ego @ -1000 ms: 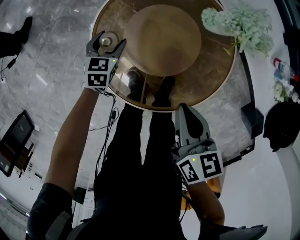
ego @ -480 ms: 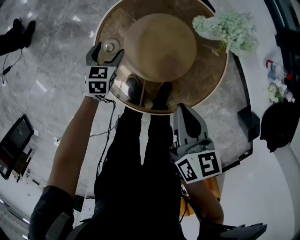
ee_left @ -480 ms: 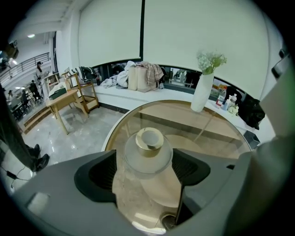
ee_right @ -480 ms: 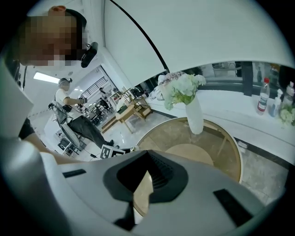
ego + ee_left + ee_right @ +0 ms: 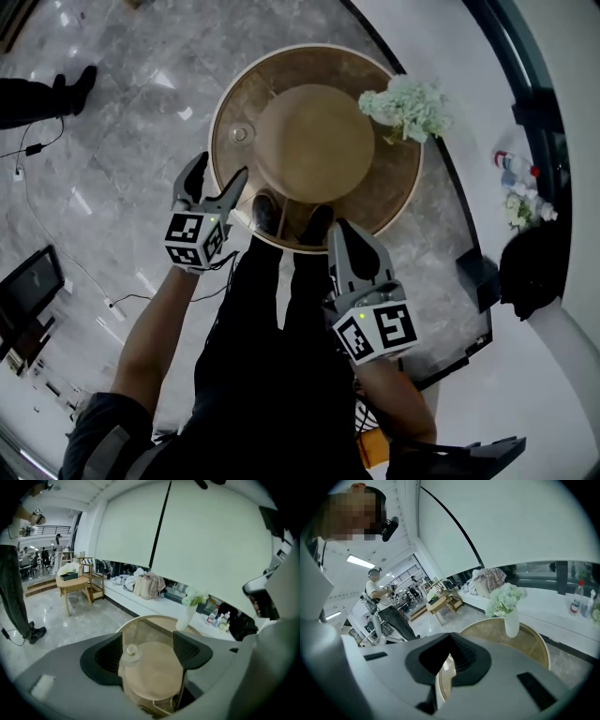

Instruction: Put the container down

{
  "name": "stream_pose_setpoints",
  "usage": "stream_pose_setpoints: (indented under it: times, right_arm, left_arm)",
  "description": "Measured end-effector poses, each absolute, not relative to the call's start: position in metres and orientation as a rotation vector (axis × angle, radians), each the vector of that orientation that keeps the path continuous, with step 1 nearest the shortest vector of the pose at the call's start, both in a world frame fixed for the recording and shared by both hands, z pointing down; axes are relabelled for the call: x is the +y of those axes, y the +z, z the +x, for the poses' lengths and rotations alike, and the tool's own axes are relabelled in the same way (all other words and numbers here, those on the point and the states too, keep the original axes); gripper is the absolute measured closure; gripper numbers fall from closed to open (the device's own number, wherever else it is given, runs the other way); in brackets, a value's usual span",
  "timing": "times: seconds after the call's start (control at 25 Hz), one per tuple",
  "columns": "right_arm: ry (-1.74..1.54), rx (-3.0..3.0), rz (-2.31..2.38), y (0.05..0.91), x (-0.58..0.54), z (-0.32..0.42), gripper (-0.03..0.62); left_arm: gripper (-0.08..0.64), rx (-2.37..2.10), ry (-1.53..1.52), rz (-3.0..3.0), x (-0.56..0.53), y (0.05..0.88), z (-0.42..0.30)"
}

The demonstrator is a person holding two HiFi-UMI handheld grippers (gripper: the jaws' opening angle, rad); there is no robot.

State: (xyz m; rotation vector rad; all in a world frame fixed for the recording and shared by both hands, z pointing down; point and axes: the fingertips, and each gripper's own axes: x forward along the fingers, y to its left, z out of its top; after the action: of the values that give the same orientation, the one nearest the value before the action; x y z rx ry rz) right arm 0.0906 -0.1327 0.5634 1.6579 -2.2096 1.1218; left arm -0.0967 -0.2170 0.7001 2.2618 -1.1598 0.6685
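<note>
Glossy grey veined marble floor (image 5: 122,112) at frame left, round table (image 5: 392,192) with reflective glass top and brass-coloured rim, matt tan disc (image 5: 314,141) at its middle, clear glassy container (image 5: 241,134), matt grey plastic left gripper (image 5: 221,169) with ribbed black pads (image 5: 110,656)

A round, gold-rimmed table with a brown glass top (image 5: 386,199) stands before me on the grey marble floor (image 5: 122,112). A round tan disc (image 5: 314,142) fills the middle of the table. At ten o'clock on the glass, just beside the disc, sits a small clear lidded container (image 5: 241,134). At two o'clock stands a white vase of pale flowers (image 5: 408,105).
</note>
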Motion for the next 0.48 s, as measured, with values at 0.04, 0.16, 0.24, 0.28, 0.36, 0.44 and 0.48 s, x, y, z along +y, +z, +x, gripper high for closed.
stream_pose_setpoints:
  times: [0.04,0.16,0.24,0.28,0.36,0.44,0.48]
  right_arm:
    - [1.109,-2.221,1.662,0.553,-0.135,0.09,0.598]
    - [1.061,-2.26,1.68,0.522,-0.14,0.089,0.598]
    - [1.022,-2.293,1.686,0.501,-0.142,0.09,0.598]
    - [1.006,-2.31,1.685,0.491,-0.141,0.091,0.598]
    - [0.984,-2.338,1.676,0.473,-0.138,0.092,0.598]
    - [0.965,-2.359,1.663,0.456,-0.135,0.092,0.598]
    - [0.954,-2.369,1.657,0.447,-0.133,0.092,0.598]
  left_arm:
    - [0.23,-1.15,0.618,2.266,-0.212,0.68,-0.095]
    - [0.359,-1.135,0.477,2.264,-0.198,0.619,-0.094]
    - [0.419,-1.134,0.395,2.262,-0.189,0.58,-0.092]
    - [0.448,-1.134,0.356,2.264,-0.185,0.561,-0.09]
    - [0.5,-1.132,0.289,2.275,-0.176,0.524,-0.087]
    - [0.535,-1.125,0.232,2.286,-0.168,0.49,-0.084]
    - [0.545,-1.123,0.21,2.288,-0.164,0.475,-0.082]
